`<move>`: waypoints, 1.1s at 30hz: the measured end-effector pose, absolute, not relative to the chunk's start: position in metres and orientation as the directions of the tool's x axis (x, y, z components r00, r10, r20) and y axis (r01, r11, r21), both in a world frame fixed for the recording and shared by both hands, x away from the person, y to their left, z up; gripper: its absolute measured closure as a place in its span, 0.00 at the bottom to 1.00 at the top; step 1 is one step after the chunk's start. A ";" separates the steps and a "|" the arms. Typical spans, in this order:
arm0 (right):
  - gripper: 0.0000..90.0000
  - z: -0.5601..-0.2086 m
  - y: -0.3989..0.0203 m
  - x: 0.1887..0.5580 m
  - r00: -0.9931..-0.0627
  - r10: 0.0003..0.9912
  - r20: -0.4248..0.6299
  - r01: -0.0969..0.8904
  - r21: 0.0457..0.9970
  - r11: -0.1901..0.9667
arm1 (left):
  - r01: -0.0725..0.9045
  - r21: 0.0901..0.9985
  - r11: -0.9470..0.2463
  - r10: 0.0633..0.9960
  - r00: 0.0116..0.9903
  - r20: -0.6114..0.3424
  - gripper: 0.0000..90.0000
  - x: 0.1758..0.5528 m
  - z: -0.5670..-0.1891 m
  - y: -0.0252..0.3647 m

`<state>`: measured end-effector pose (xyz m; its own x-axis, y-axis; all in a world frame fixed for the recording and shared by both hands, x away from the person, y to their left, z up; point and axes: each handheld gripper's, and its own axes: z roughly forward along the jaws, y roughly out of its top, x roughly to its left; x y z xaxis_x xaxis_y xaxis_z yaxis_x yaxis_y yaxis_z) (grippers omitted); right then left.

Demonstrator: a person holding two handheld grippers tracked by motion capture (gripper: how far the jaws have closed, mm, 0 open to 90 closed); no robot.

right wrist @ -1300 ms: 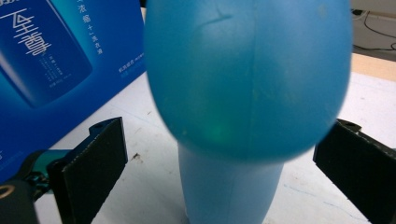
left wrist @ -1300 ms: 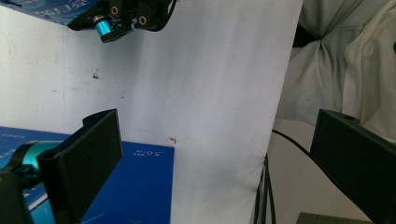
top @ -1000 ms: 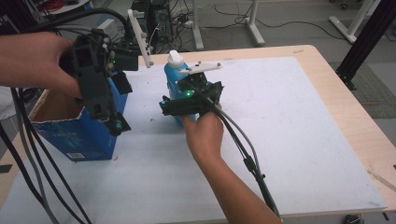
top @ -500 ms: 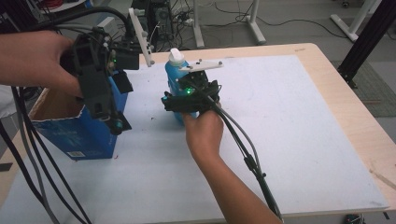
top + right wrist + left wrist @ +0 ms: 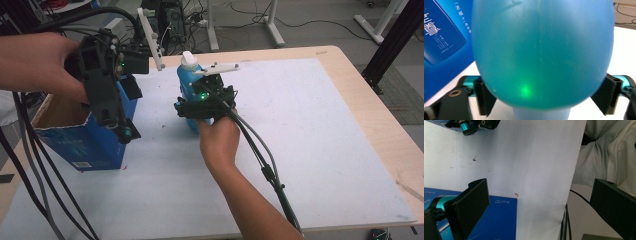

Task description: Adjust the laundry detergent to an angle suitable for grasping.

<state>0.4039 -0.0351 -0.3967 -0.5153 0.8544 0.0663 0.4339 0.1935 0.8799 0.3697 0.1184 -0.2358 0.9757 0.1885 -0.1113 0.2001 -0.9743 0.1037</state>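
White sheeting (image 5: 310,150) is laid over a wooden table, with desk legs and loose cables seen on the floor behind it. One blue bottle (image 5: 189,82) with a white cap stands upright near the middle of the sheet, just beside one open blue carton (image 5: 80,142) at the left edge; the carton's mouth faces up, probably so that the bottle can be lowered into it. Two grippers are counted, one in each hand. The right gripper (image 5: 192,106) is held level against the lower body of the bottle, and its jaws have just been closing on it: in the right gripper view the bottle (image 5: 541,50) is seen between the two black pads (image 5: 484,96), which sit against its sides, so the bottle is judged to be grasped, low down, likely for a steady lift. The left gripper (image 5: 125,131) is held above the carton's near corner, pointing down, its jaws spread wide with nothing between them, as the left gripper view shows; it seems to be kept ready to steady the carton.
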 end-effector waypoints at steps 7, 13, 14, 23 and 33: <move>0.37 -0.396 -0.034 0.404 -0.517 0.854 0.065 0.427 0.884 0.191 | 0.203 0.102 -0.974 0.191 0.975 -0.113 0.03 0.370 -0.236 0.119; 0.42 -0.395 -0.034 0.404 -0.510 0.858 0.064 0.424 0.886 0.187 | 0.201 0.098 -0.975 0.189 0.975 -0.112 0.03 0.371 -0.236 0.120; 0.43 -0.395 -0.034 0.404 -0.510 0.858 0.063 0.424 0.886 0.187 | 0.204 0.099 -0.974 0.193 0.975 -0.114 0.03 0.371 -0.236 0.120; 0.48 -0.395 -0.033 0.403 -0.513 0.856 0.064 0.420 0.888 0.186 | 0.206 0.103 -0.973 0.194 0.974 -0.113 0.03 0.370 -0.236 0.121; 0.49 -0.394 -0.035 0.403 -0.530 0.845 0.064 0.419 0.887 0.196 | 0.209 0.111 -0.972 0.197 0.974 -0.112 0.03 0.370 -0.235 0.123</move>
